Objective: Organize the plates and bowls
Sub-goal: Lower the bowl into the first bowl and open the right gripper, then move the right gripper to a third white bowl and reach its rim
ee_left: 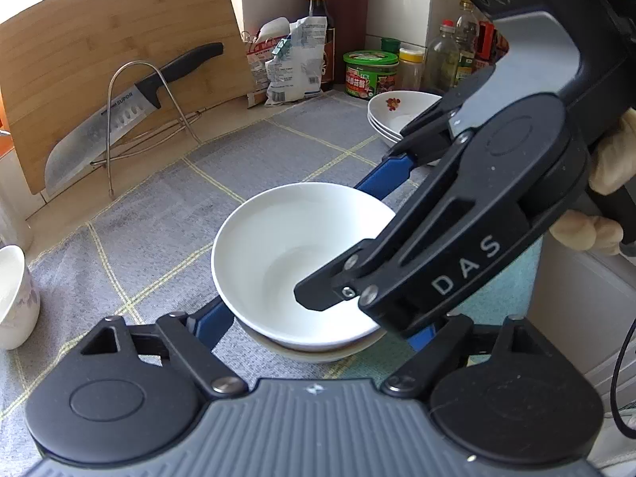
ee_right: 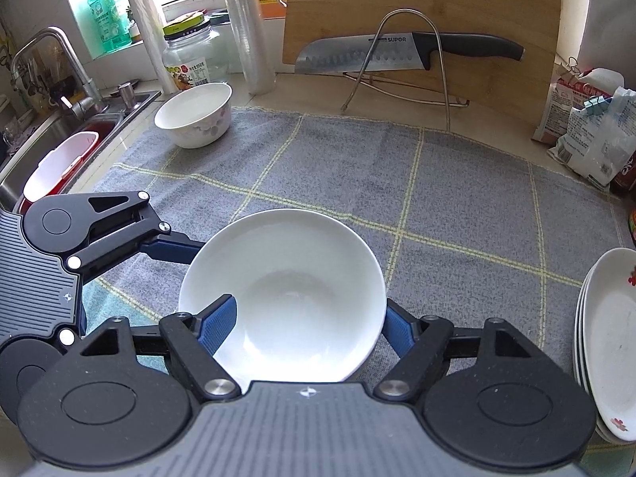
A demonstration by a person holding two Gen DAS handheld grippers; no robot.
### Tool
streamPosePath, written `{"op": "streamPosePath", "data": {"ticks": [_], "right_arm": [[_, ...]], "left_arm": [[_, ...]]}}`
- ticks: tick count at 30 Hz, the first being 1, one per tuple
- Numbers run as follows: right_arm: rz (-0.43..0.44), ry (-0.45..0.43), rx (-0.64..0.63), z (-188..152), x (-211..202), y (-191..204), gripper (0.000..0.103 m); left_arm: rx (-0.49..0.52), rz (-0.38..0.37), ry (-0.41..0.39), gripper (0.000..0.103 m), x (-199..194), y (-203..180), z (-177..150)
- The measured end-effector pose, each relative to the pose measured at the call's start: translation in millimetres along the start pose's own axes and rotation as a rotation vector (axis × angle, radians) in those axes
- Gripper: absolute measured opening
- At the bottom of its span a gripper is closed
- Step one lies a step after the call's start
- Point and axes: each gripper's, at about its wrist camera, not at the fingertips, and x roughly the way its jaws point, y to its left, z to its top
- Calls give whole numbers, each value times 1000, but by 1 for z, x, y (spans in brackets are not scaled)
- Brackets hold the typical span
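Only the left wrist view shows that the white bowl (ee_left: 296,262) sits nested in a second bowl (ee_left: 318,351), whose rim peeks out beneath it on the side nearest the camera, and it alone shows a gloved hand (ee_left: 596,198) gripping the handle of the right claw (ee_left: 359,240), which slants down from the upper right with one black finger (ee_left: 322,292) inside the bowl and the other outside its far wall. The right wrist view adds what lies beyond the claws: a sink (ee_right: 59,127) off to the left with a red-and-white container in it, a flower-patterned bowl (ee_right: 194,115) (empty, as far as can be seen) ahead and to the left, and a knife (ee_right: 401,53) resting on a wire rack against a cutting board (ee_right: 477,0). In that view the right claw (ee_right: 310,328) points steeply down, its blue pads (ee_right: 220,328) standing at the bowl's (ee_right: 284,298) near edge, one inside and one outside, and whether they press on it cannot be told. The left claw (ee_left: 314,328) also tilts down, standing wide with a finger on either side of the stacked bowls and not clearly pressing them. A stack of floral plates (ee_right: 608,338) stands well to the right of the right claw. Everything rests on a grey checked cloth (ee_right: 457,183).
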Motion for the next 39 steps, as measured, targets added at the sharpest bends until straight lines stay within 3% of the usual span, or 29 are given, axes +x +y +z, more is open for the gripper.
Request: {"op": "streamPosePath", "data": {"ticks": [6, 16, 22, 29, 39], "right_arm": [[5, -31, -5, -1, -6, 2, 99], [-16, -61, 5, -1, -14, 1, 103], [-21, -91, -19, 6, -18, 10, 103], [-14, -106, -71, 24, -15, 26, 103], [-5, -105, -177, 66, 5, 59, 103]], "left_arm": [[11, 1, -7, 93, -3, -1, -2], [24, -6, -48, 96, -26, 5, -11], [-7, 34, -75, 96, -39, 17, -18], [-86, 126, -103, 98, -52, 49, -30], [-242, 384, -71, 100, -58, 114, -58]]}}
